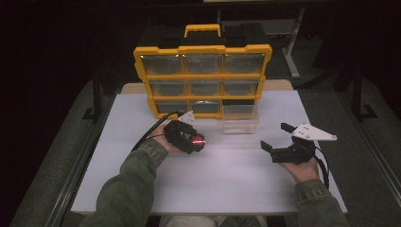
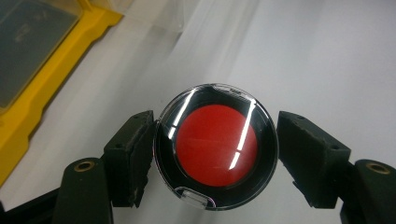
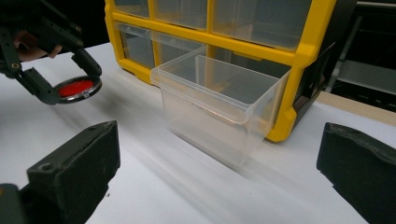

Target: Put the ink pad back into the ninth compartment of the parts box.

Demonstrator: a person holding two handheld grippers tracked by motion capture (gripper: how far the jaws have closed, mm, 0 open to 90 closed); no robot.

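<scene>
Clear drawer (image 3: 219, 105) protrudes from yellow organizer (image 3: 299, 56).

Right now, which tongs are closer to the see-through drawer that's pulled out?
Hard to call. The left tongs, gripping the red disc, sit just left of the clear drawer, near its front. The right tongs, open, sit to its right, toward the person.

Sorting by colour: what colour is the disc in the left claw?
Red disc in a clear round case, best in left gripper view.
</scene>
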